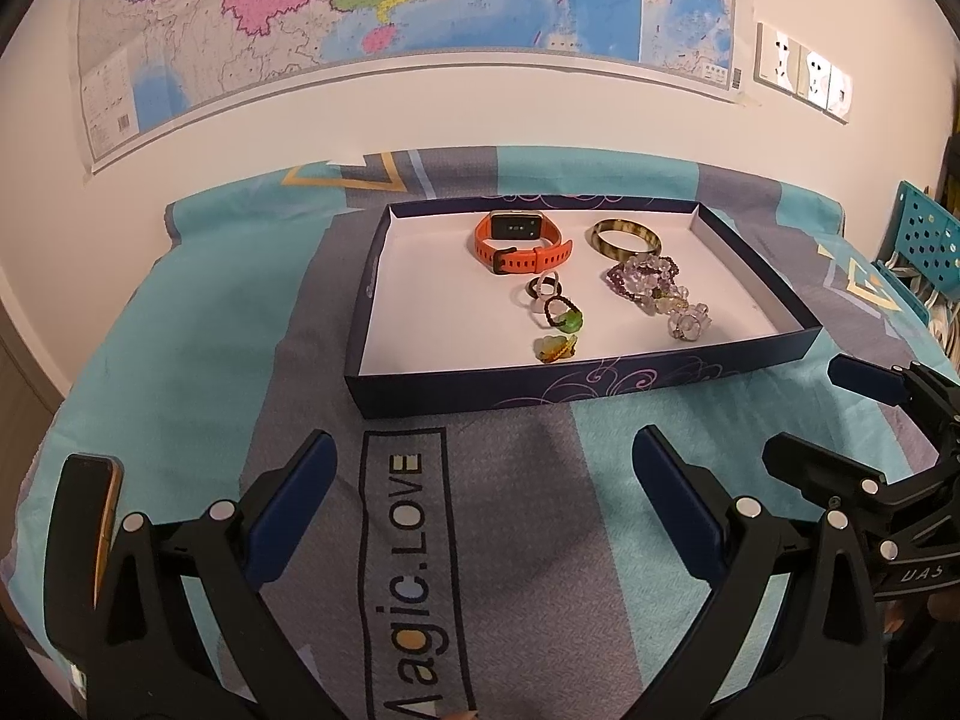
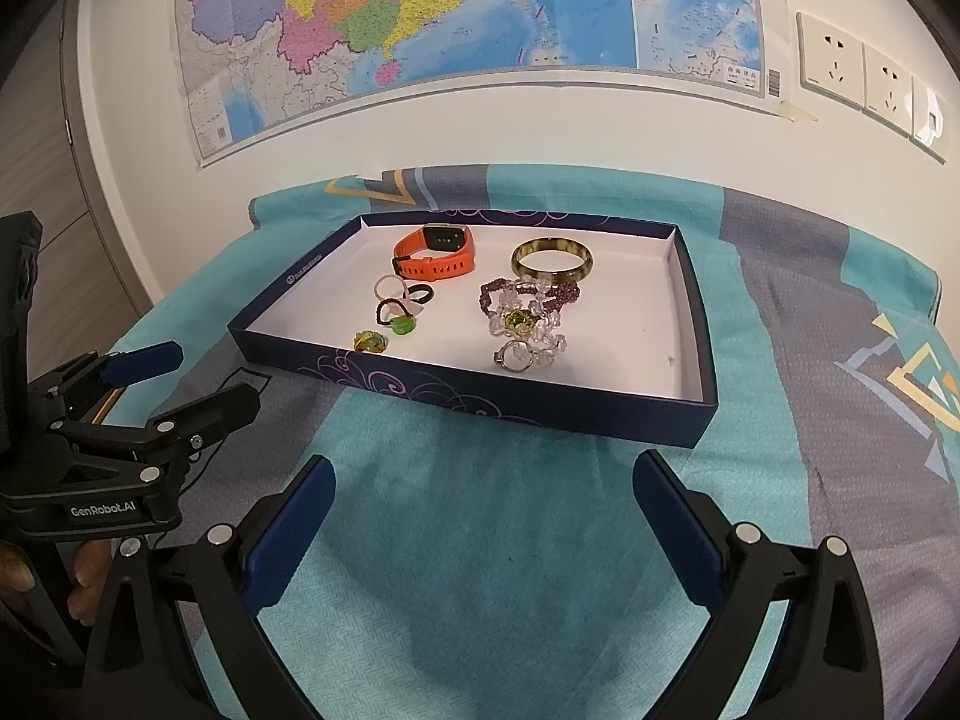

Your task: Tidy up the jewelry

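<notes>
A dark blue box lid (image 1: 600, 381) (image 2: 480, 405) with a white inside lies on the bed. In it are an orange watch (image 1: 519, 240) (image 2: 437, 252), a brown bangle (image 1: 627, 237) (image 2: 552, 261), purple and clear bead bracelets (image 1: 651, 285) (image 2: 528, 306), small rings (image 1: 543, 288) (image 2: 414, 293), a green pendant (image 1: 148, 319) (image 2: 403, 324) and a yellow-green charm (image 1: 555, 349) (image 2: 371, 341). My left gripper (image 1: 483, 456) is open and empty, in front of the lid. My right gripper (image 2: 483, 480) is open and empty, also in front of it.
The bed has a teal and grey sheet (image 1: 516, 540) (image 2: 480, 540). A phone (image 1: 90, 516) lies at the left. A map (image 1: 390, 0) and wall sockets (image 2: 870, 78) are on the wall behind. A teal basket (image 1: 918, 240) stands at the right.
</notes>
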Available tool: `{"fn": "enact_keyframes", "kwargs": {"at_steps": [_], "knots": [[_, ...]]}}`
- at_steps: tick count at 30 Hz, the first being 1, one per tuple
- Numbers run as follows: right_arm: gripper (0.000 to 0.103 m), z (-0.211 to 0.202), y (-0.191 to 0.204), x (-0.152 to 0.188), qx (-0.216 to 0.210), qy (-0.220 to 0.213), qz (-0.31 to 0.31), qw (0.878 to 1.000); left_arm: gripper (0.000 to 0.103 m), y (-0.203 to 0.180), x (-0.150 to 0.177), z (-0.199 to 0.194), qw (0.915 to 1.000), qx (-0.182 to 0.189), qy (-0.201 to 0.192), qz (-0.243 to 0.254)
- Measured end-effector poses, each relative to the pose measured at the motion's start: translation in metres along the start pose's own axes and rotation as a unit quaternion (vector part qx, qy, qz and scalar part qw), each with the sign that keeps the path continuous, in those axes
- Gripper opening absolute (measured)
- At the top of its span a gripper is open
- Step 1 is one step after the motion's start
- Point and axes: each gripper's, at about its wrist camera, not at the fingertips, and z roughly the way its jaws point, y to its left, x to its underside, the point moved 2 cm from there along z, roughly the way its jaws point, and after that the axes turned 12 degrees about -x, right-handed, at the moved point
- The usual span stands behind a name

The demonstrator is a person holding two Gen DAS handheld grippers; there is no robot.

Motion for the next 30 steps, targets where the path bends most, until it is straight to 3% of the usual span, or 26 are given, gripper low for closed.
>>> {"fn": "enact_keyframes", "kwargs": {"at_steps": [30], "knots": [[0.096, 0.0027, -0.0018, 0.0001, 0.0, 0.004, 0.004, 1.0, 0.097, -0.0013, 0.0039, 0.0031, 1.0, 0.002, 0.009, 0.001]]}}
